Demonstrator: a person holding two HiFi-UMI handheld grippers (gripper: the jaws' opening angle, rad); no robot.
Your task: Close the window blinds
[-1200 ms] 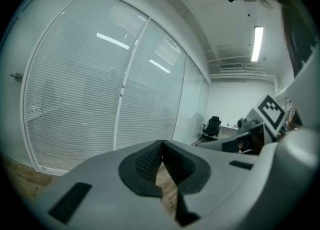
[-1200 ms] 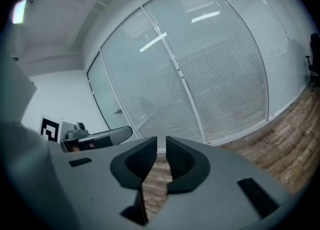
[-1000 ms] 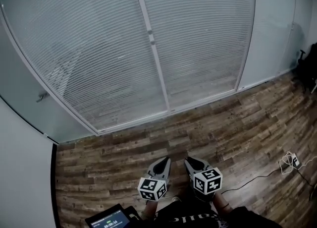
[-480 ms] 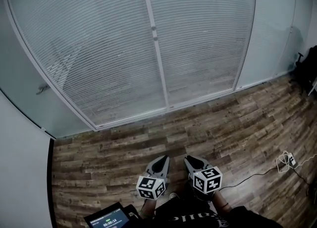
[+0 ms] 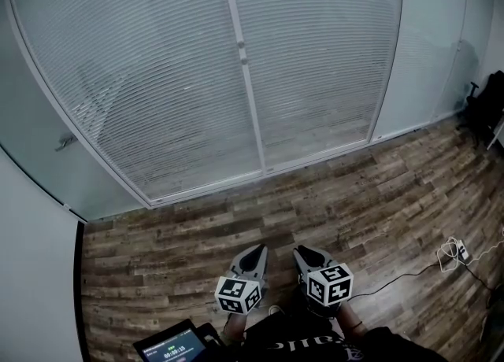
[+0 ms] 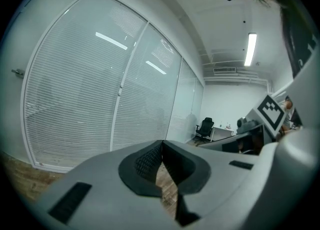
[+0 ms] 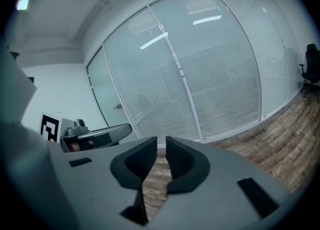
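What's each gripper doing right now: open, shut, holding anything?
Left gripper: shut, jaw tips together, holding nothing.
Right gripper: open by a narrow gap, holding nothing.

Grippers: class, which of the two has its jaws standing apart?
The right gripper. A narrow gap runs between its two jaws, with the wooden floor showing through it, whereas the left gripper has its jaw tips pressed together.
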